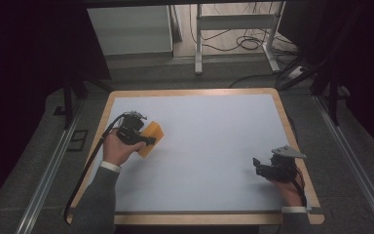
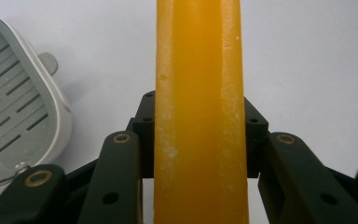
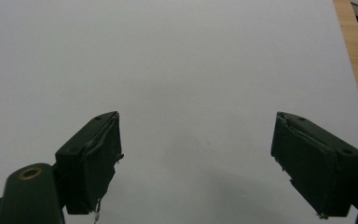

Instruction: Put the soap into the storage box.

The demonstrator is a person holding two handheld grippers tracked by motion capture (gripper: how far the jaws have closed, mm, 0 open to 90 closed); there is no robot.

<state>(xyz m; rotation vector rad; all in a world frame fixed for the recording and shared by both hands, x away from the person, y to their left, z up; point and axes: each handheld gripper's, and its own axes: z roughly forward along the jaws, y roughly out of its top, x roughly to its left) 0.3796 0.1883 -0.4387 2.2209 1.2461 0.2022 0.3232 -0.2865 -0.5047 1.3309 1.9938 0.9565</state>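
Orange-yellow bar point(image 1: 153, 136), waxy and soap-like, with pale scuffs and crumbs along its edges. Pinched on both broad faces between the jaws of the left gripper point(image 2: 199, 128), narrow edge up in the left gripper view, running out toward 12 o'clock. Seen from above at about 9 o'clock on the table point(image 1: 209, 146), slanted, far end toward 1 o'clock. Pale grey soap dish point(image 2: 21, 88), rounded, with slotted drain insert, at 9 o'clock of the bar, apart from it.

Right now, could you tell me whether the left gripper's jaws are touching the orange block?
Touching. In the left gripper view, the left gripper has both black jaws pressed flat against the sides of the orange block, with no gap showing on either side.
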